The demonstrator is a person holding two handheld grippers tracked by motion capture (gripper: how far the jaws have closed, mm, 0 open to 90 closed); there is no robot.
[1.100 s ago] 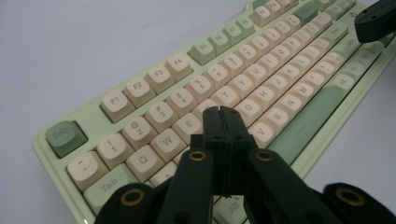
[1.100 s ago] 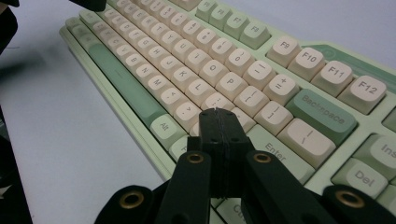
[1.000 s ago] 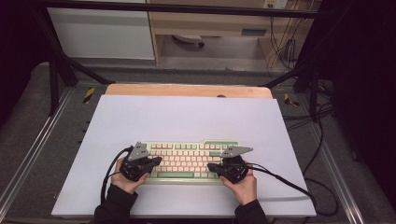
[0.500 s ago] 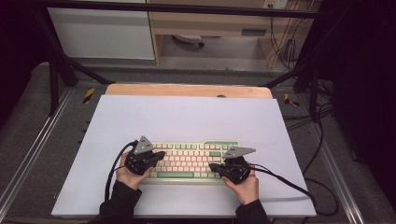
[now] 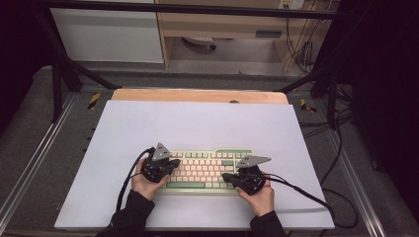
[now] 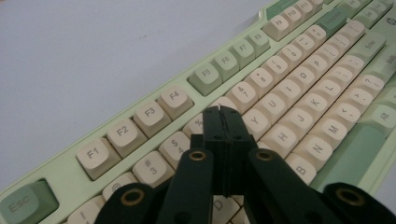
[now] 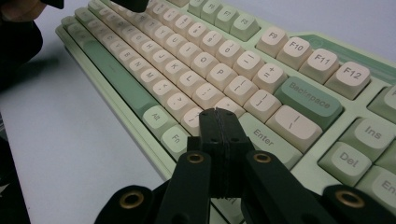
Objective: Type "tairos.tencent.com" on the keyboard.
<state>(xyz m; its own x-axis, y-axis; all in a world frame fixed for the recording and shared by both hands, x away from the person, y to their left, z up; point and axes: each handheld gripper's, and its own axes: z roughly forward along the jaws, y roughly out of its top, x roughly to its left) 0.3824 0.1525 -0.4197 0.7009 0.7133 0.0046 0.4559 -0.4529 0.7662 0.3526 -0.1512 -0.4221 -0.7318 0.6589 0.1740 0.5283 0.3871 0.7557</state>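
Both grippers, left (image 5: 170, 165) and right (image 5: 226, 177), jaws pressed together on nothing so each tip makes one blunt poker for keys, poised over the keyboard (image 5: 205, 170) at six o'clock on the white table (image 5: 197, 123), left tip above the number row (image 6: 187, 140), right near Enter (image 7: 264, 135).

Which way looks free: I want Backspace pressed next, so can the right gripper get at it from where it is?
Probably yes: the shut right gripper hovers near Enter, and Backspace lies just beyond with nothing between them.
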